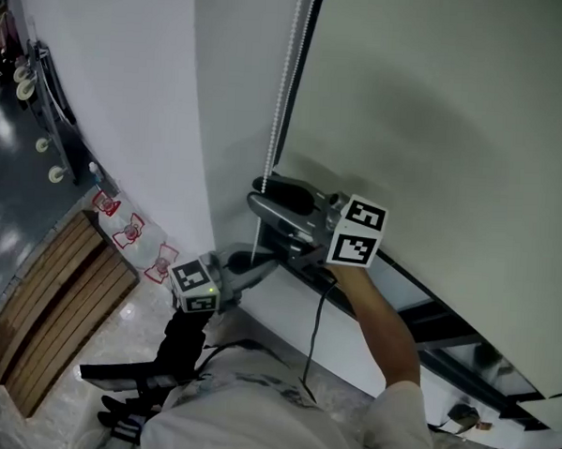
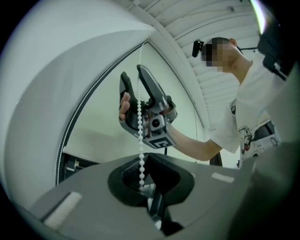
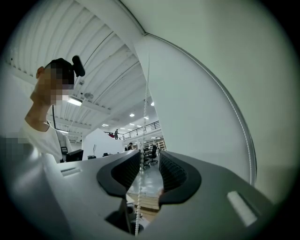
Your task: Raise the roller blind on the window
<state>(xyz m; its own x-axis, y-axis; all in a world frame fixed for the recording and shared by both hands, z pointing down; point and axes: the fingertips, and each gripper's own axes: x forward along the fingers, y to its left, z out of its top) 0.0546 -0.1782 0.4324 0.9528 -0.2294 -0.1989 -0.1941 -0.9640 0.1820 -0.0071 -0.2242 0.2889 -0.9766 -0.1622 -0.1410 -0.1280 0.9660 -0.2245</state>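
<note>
head view: bead chain (image 1: 289, 78) hangs straight down.

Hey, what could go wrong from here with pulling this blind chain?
1. The right gripper is open, and the bead chain runs loose between its pads. If it closes off-centre, the beads could slip out.
2. Only the left gripper pinches the chain. If it lets go before the right one grips, the blind may slide back down.
</note>
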